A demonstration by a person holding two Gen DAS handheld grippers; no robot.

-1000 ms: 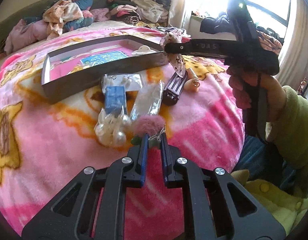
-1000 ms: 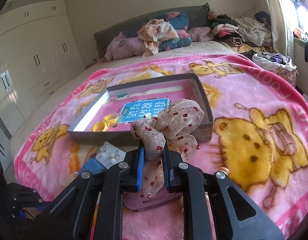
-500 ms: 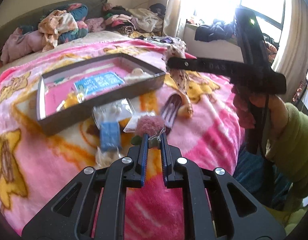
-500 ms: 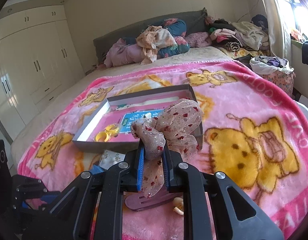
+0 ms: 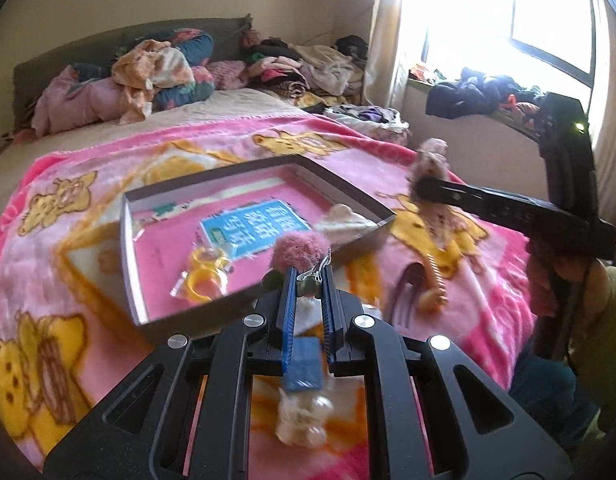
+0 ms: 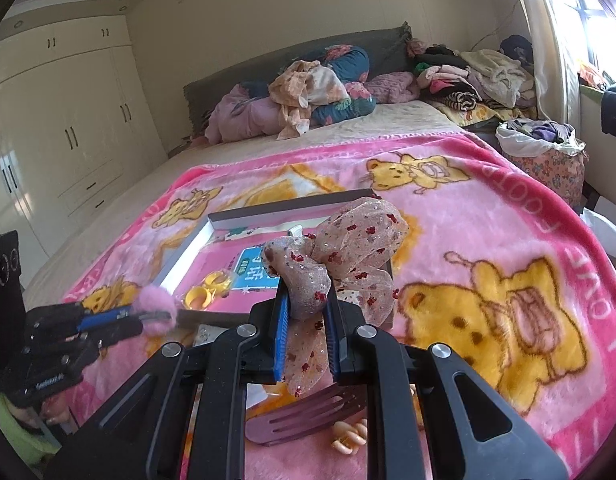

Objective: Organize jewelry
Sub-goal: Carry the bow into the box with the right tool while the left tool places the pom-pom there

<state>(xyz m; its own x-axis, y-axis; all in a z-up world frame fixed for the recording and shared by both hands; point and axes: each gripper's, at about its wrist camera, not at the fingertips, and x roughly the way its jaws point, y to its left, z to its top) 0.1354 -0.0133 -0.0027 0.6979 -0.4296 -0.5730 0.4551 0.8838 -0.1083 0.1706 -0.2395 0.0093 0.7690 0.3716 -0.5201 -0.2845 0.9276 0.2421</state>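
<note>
Gripping a fuzzy pink pompom charm [image 5: 299,249] by its little metal chain, the left claw [image 5: 308,280] is clenched on it and hangs just over the near edge of the box, so the pompom sits above the front wall. Right below the claw, on the pink bear blanket [image 5: 60,248], there's a blue card packet [image 5: 304,364] and a clear bag of pale pearly bits [image 5: 304,420], both pretty blurry.

Over on the right side, the right claw [image 6: 306,312] is clamped on a sheer pinkish bow with red specks [image 6: 339,248], held up in the air, its tails dangling down between the fingers. Under it on the blanket lie a mauve hair comb clip [image 6: 308,416] and a peach spiral hair tie [image 6: 347,436], close beside each other.

A bit further out is the shallow grey box [image 5: 126,240] with the pink lining. Inside: yellow rings in a clear bag [image 5: 204,276] near the front, a blue card with white characters [image 5: 256,228] in the middle, and something cream coloured [image 5: 343,220] by the right wall, can't tell what it is.

Past the blanket, the bed has a pile of clothes and bedding [image 6: 308,92] against the dark headboard [image 6: 236,76]. White wardrobe doors [image 6: 68,128] on the left wall, bright window [image 5: 547,12] on the right.
</note>
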